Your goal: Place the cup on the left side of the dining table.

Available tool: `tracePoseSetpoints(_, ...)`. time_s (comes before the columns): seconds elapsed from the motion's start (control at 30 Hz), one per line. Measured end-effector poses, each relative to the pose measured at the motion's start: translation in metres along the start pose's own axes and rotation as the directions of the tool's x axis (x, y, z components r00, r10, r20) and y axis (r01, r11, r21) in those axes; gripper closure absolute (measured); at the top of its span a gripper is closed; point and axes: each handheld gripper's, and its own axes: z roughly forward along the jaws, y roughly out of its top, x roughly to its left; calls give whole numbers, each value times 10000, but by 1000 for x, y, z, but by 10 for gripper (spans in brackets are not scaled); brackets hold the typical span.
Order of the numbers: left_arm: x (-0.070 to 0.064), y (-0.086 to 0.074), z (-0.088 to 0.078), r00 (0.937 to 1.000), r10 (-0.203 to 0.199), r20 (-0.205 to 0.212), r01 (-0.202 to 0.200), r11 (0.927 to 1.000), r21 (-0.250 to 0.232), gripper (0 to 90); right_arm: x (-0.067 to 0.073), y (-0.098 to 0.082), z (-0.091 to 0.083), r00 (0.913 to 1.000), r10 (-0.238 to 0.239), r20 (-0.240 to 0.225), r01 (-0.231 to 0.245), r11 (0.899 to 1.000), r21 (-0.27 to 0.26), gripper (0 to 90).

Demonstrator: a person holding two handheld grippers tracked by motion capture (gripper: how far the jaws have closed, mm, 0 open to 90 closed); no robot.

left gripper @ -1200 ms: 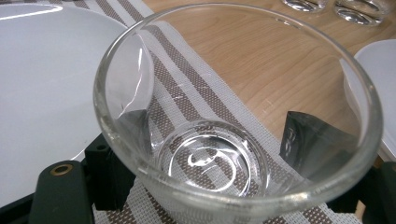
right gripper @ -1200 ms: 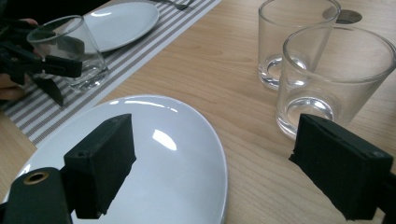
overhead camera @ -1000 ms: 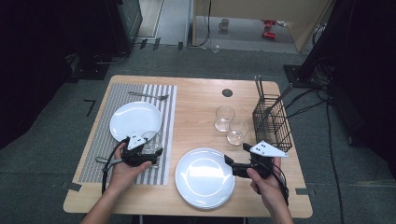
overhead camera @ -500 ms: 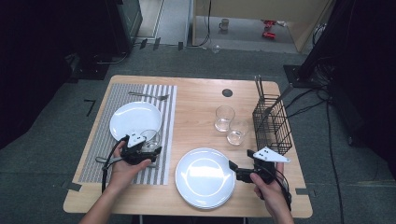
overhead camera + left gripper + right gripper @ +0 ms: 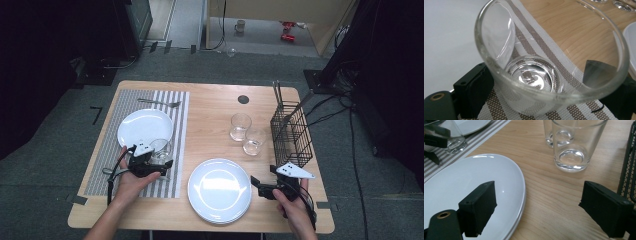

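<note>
A clear glass [image 5: 161, 148] stands upright on the striped placemat [image 5: 107, 150], just in front of a white plate [image 5: 142, 125]. My left gripper [image 5: 161, 156] reaches around this glass [image 5: 536, 82]. Its jaws have just been opening and stand on either side of the glass wall, no longer squeezing it. My right gripper [image 5: 260, 184] hovers low and open at the right rim of a stack of white plates [image 5: 219, 190]. In the right gripper view its [image 5: 539, 195] left jaw is over the plate rim [image 5: 519, 195] and its right jaw over bare wood, with nothing held.
Two more empty glasses [image 5: 240, 126] [image 5: 254, 141] stand mid-table, close ahead of the right gripper [image 5: 574, 147]. A black wire basket [image 5: 292, 132] stands at the right edge. A fork [image 5: 160, 103] lies at the placemat's far end.
The right hand has sunk toward the table and drawn a little closer to the front edge beside the plate stack. The left hand has kept its place at the glass.
</note>
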Motion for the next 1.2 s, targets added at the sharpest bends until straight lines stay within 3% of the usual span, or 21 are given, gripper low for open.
tracePoseSetpoints(0.1,0,-1,-4,10000,30,-94,-31,9999,-112,90,-3,-3,0,10000,51,34,-51,10000,23,124)
tracePoseSetpoints(0.3,2,1,-17,9998,-100,184,111,9981,-598,90,-10,-9,-3,9996,109,268,-113,9998,136,124)
tracePoseSetpoints(0.73,3,-1,-45,9995,-2,329,34,9950,-999,90,-28,-17,-16,9967,332,742,-342,9993,129,124)
tracePoseSetpoints(1.2,12,-21,-73,9997,-201,107,211,9946,-1012,90,-47,-24,-28,9903,639,1232,-666,9976,178,124)
